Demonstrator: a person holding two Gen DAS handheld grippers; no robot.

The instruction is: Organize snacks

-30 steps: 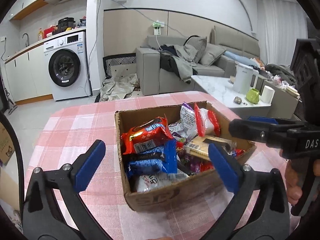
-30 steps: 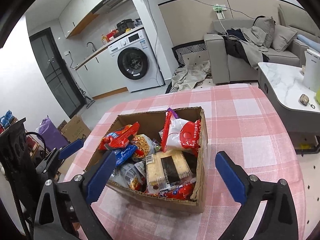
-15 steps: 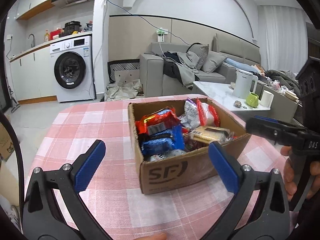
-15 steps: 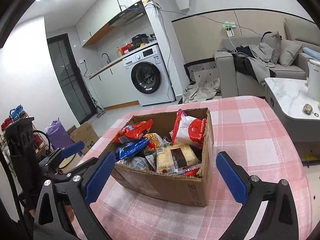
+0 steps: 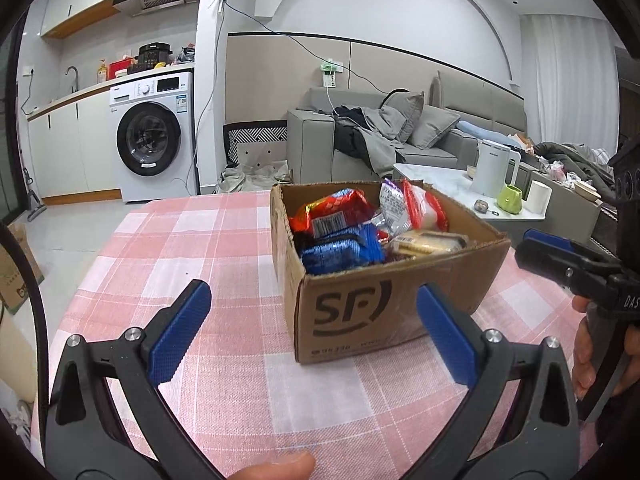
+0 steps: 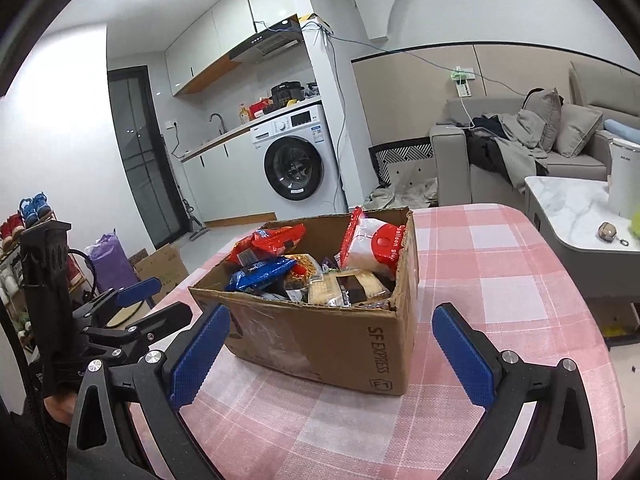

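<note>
A brown cardboard box [image 5: 384, 308] printed SF stands on the pink checked tablecloth [image 5: 224, 264], filled with snack packets: a red packet [image 5: 332, 212], a blue packet [image 5: 340, 250], a white and red bag [image 5: 424, 210] and a cracker pack [image 5: 428, 242]. The box also shows in the right wrist view [image 6: 340, 344], with the white and red bag [image 6: 370, 248] upright at its far right. My left gripper [image 5: 312, 328] is open and empty, low in front of the box. My right gripper [image 6: 330, 354] is open and empty, in front of the box's near corner.
A marble side table [image 5: 440, 184] with a white kettle [image 5: 492, 168] and a green cup [image 5: 510, 199] stands right of the table. A grey sofa [image 5: 360, 140] and a washing machine [image 5: 152, 140] are behind. Cardboard boxes [image 6: 160, 268] sit on the floor at the left.
Both grippers have pulled back and dropped from above the box to table level in front of it. Both stay open and empty. The box has not moved.
</note>
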